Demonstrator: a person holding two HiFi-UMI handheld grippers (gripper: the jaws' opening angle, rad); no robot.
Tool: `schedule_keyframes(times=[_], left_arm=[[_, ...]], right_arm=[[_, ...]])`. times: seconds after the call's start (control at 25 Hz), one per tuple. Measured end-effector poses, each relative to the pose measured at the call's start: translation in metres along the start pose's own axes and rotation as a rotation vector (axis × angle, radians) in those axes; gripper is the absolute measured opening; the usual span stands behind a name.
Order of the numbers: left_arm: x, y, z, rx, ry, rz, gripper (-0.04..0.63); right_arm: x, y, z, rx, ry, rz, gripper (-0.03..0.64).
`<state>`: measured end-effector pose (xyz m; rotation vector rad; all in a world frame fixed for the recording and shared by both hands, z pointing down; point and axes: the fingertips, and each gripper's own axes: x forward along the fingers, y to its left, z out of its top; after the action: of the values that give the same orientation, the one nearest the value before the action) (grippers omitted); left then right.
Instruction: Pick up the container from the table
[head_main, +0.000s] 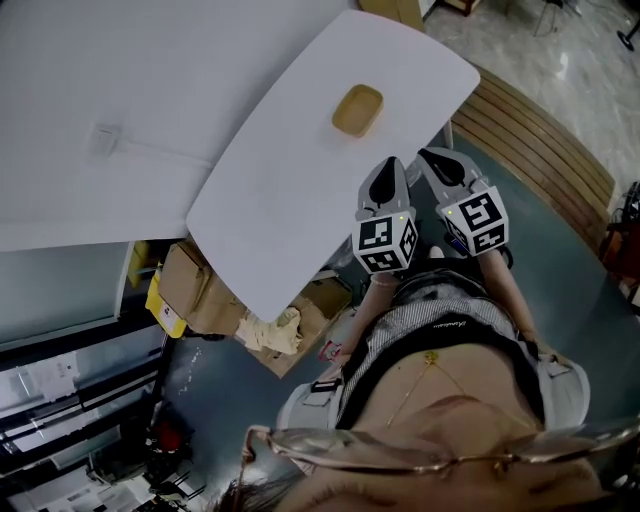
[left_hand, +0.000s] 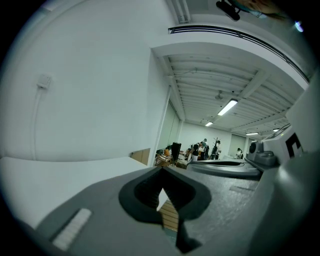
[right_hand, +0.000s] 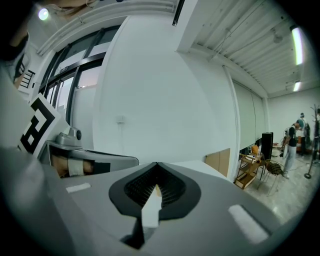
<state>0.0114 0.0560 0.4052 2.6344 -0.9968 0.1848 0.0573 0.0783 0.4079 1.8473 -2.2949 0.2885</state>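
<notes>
From the head view, the container (head_main: 357, 110) is sitting alone on the white table (head_main: 290, 190), ahead of both sets of fingertips and a touch to the left of them, clearly apart from either. The left gripper (head_main: 389, 163) and right gripper (head_main: 436, 154) are hovering side by side at the table's near edge. Going to the left gripper view, the jaws are pressed together at the tips with nothing between them, and the container isn't showing. Over to the right gripper view, it's the same: jaws together and empty, pointing across the tabletop. A faint tan speck in the slit might be the container, but it's too small to tell. It's looking small, shallow and light, probably thin-walled, so it may skid on that smooth top. The best hold would be a gentle pinch across its rim.
</notes>
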Motion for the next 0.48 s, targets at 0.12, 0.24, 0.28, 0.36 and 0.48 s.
schedule_keyframes(times=[0.12,0.24,0.28,0.36,0.48], left_arm=[[0.014,0.013,0.006,0.000,0.009,-0.010,0.000],[0.027,0.024,0.010,0.006,0.020,-0.024,0.000],[0.031,0.028,0.011,0.009,0.021,-0.030,0.000],[0.039,0.034,0.015,0.014,0.021,-0.041,0.000],[0.049,0.044,0.019,0.018,0.025,-0.061,0.000]], right_arm=[[0.019,-0.005,0.004,0.007,0.003,-0.002,0.026],[0.036,-0.009,0.006,0.017,0.006,-0.006,0.026],[0.041,-0.010,0.007,0.018,0.005,-0.009,0.025],[0.050,-0.014,0.009,0.017,0.003,-0.020,0.026],[0.063,-0.018,0.011,0.022,0.005,-0.043,0.026]])
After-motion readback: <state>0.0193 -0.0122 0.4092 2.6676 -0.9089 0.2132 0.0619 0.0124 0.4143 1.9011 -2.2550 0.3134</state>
